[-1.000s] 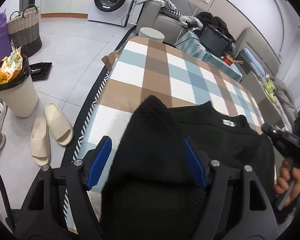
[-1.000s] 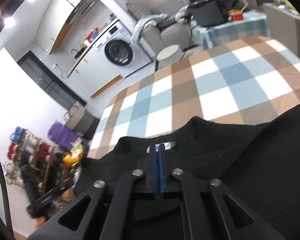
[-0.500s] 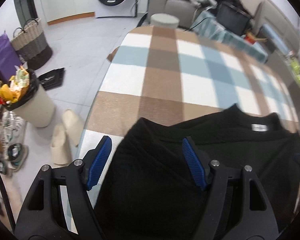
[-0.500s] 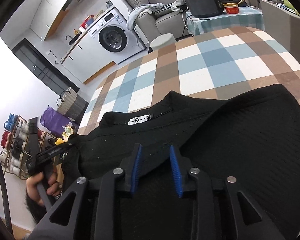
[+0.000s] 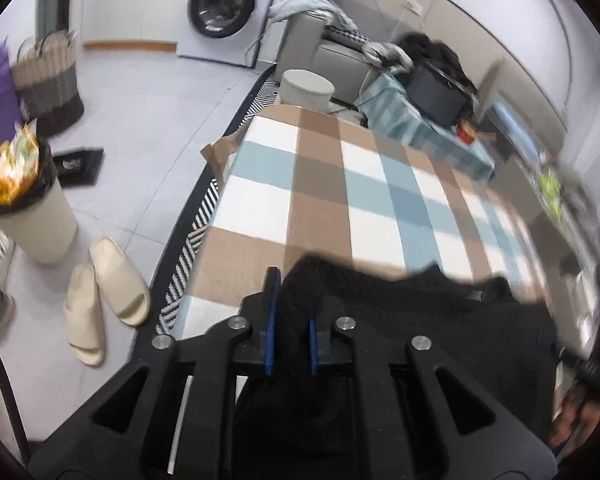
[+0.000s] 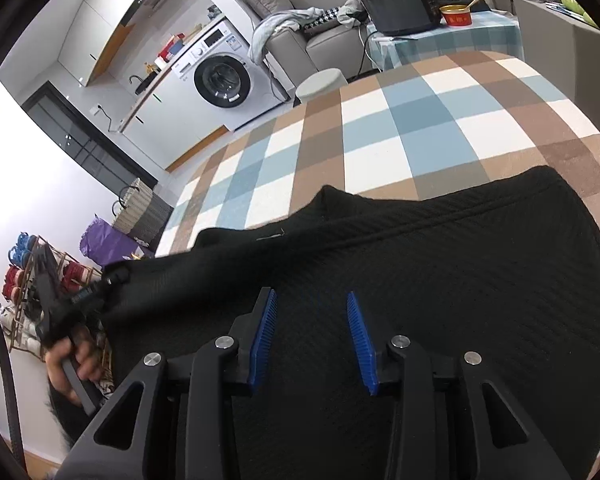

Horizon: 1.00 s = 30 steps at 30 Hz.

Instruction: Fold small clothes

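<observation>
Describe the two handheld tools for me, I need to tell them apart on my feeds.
They look alike. The left tool and the right tool each have matte black angular linkage arms with triangular cut-outs, silver round bolts at the pivots, and two blue ribbed pads. In the right wrist view the left tool shows a black pistol-style handle. No sleeve is visible.

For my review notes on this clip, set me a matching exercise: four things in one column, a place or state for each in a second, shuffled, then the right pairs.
Things:
1. left gripper
2. right gripper
3. black garment
4. cream slippers

Places or states:
A. on the floor beside the striped rug edge
B. jaws closing, with a fold of black fabric between the pads
C. spread on the checked tablecloth
D. jaws opening above the cloth, nothing between the pads

Pairs: 1-B, 2-D, 3-C, 4-A
</observation>
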Each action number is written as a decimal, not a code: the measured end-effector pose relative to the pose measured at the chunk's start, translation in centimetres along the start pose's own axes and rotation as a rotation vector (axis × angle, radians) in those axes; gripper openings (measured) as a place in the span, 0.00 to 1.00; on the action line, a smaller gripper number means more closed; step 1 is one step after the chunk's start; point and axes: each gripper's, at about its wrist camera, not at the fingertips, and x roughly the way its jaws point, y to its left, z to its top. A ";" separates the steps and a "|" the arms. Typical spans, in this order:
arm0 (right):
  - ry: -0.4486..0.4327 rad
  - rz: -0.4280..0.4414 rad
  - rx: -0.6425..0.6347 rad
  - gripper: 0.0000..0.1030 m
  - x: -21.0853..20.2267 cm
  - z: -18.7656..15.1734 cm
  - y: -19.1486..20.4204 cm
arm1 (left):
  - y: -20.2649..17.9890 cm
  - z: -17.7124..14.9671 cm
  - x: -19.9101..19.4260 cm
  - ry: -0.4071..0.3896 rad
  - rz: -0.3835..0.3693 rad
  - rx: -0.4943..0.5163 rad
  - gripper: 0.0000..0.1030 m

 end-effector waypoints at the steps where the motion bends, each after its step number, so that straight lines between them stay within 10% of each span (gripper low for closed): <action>1: -0.002 -0.005 -0.002 0.36 -0.1 -0.1 0.0 | 0.5 0.3 0.3 0.008 0.041 -0.027 0.15; 13: -0.029 -0.150 -0.013 0.43 -4.3 -1.6 -4.0 | 0.7 -3.8 -1.8 0.054 0.038 0.019 0.58; 23: -0.031 -0.217 -0.059 0.56 -8.4 -6.3 -6.5 | -0.8 -10.5 -7.0 0.023 0.065 0.132 0.61; 30: -0.032 -0.176 -0.264 0.60 -7.8 -10.5 -0.7 | -1.6 -16.3 -10.9 0.014 0.027 0.132 0.71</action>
